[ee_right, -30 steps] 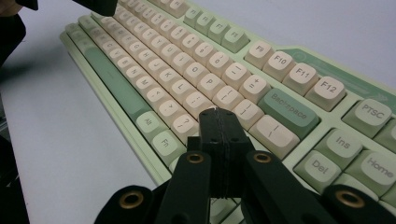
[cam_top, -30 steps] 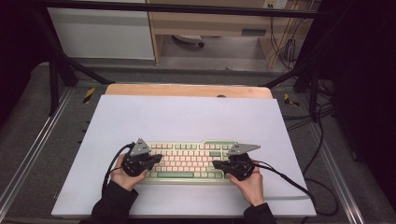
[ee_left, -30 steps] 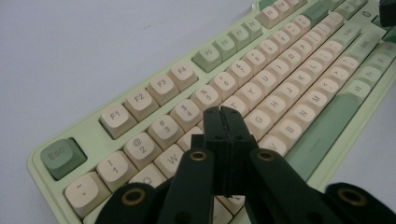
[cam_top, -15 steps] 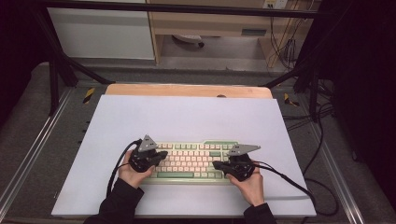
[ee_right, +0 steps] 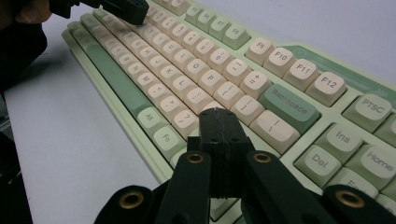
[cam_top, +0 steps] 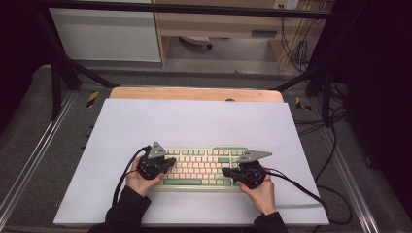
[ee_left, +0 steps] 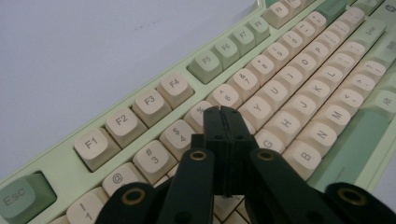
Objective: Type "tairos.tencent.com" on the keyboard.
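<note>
Item: pale green plastic keyboard with cream keycaps (cam_top: 201,167), lower centre, on white table (cam_top: 194,121). Left tool (ee_left: 223,122) and right tool (ee_right: 219,122): jaws together, empty, tips poised over keys, likely for pressing.

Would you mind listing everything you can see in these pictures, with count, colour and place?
keyboard: one, pale green case with cream and green keys, near edge of the mat, middle.
mat: one, pale lilac-white, covers most of the table.
table: one, light wood strip showing past the mat's far edge.
cabinet: one, white, on the floor beyond the table.
cables: several, black, hanging at far right.
left gripper: one, black, jaws shut, tips over the keys near 5 and T.
right gripper: one, black, jaws shut, over the keys below Backspace.
hands: two, black sleeves, one on each gripper, at the keyboard's two ends.
</note>
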`<state>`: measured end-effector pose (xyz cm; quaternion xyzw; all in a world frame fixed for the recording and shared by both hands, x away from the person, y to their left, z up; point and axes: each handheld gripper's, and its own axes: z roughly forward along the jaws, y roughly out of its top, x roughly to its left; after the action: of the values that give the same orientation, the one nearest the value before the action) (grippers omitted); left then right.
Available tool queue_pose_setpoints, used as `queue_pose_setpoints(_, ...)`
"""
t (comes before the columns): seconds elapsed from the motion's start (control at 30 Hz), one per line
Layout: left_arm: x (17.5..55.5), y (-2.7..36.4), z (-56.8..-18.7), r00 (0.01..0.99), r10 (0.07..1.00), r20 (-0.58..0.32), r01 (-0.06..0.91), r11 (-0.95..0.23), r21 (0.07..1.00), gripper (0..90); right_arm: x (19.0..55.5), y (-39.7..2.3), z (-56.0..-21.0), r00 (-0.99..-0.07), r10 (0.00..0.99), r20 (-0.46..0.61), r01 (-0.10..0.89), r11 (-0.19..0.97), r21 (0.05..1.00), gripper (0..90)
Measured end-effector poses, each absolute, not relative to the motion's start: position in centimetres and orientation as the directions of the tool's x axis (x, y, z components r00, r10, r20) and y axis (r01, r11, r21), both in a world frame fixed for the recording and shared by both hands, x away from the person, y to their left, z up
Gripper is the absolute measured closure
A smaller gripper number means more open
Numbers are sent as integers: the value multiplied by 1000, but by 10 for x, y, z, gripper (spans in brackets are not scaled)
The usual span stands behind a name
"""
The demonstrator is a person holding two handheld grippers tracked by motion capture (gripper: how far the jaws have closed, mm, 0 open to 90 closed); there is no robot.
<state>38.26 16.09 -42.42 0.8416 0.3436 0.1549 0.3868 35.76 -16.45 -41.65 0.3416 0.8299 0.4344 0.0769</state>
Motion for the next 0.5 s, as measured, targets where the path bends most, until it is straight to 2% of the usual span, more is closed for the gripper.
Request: queue_pose_setpoints(0.5,382,161,-428,719,695,-8,463,-471,751,898,358,-165,-416,-755,634,167,497,388,777,900)
